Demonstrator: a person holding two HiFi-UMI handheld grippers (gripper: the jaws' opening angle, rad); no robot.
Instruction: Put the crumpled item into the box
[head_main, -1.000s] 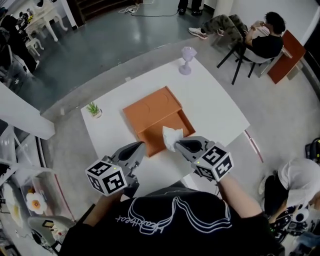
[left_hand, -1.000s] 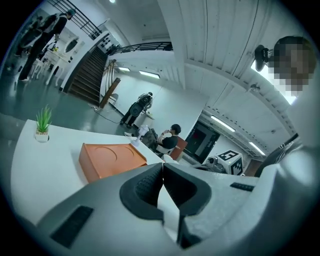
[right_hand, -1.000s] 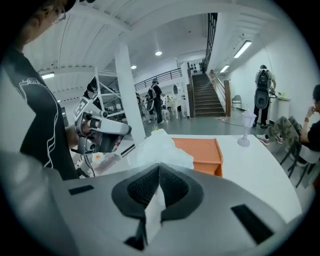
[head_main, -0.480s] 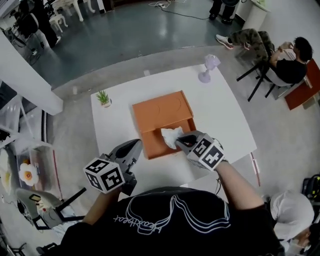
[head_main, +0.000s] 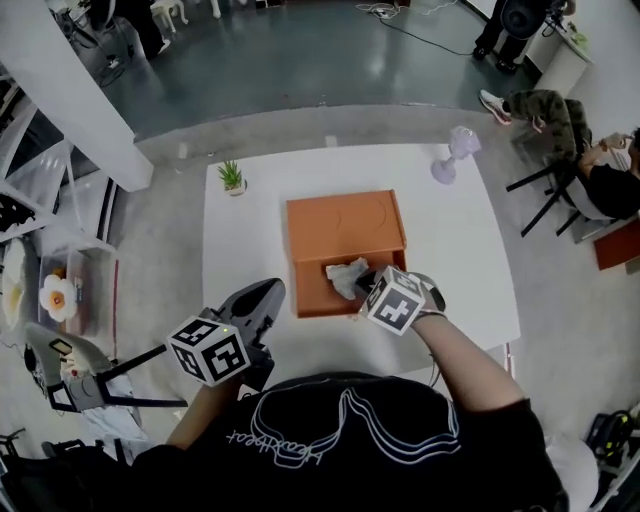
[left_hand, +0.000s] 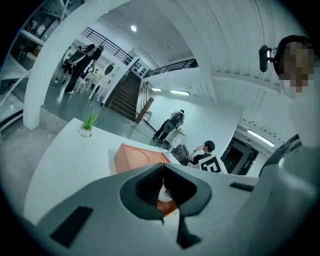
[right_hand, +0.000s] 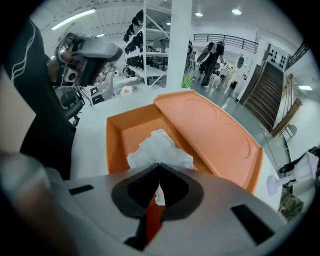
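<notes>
An orange box (head_main: 345, 222) lies on the white table (head_main: 245, 240), its lid slid toward the far side and its near compartment (right_hand: 122, 135) uncovered. My right gripper (head_main: 362, 284) is shut on a crumpled white tissue (head_main: 346, 276) and holds it over that compartment. In the right gripper view the tissue (right_hand: 159, 149) bulges out ahead of the closed right gripper (right_hand: 159, 176), above the box floor. My left gripper (head_main: 264, 297) hovers near the table's front edge, left of the box. The left gripper (left_hand: 163, 172) is shut with nothing in it, and the box (left_hand: 134, 158) shows beyond it.
A small potted plant (head_main: 232, 177) stands at the table's far left corner and a pale lilac stand fan (head_main: 451, 154) at the far right. A seated person (head_main: 612, 180) is off to the right. A chair (head_main: 75, 375) stands left of me.
My right gripper has carried the tissue forward from the box's near edge to over the open compartment. The head view has swung. The left gripper has hardly moved.
</notes>
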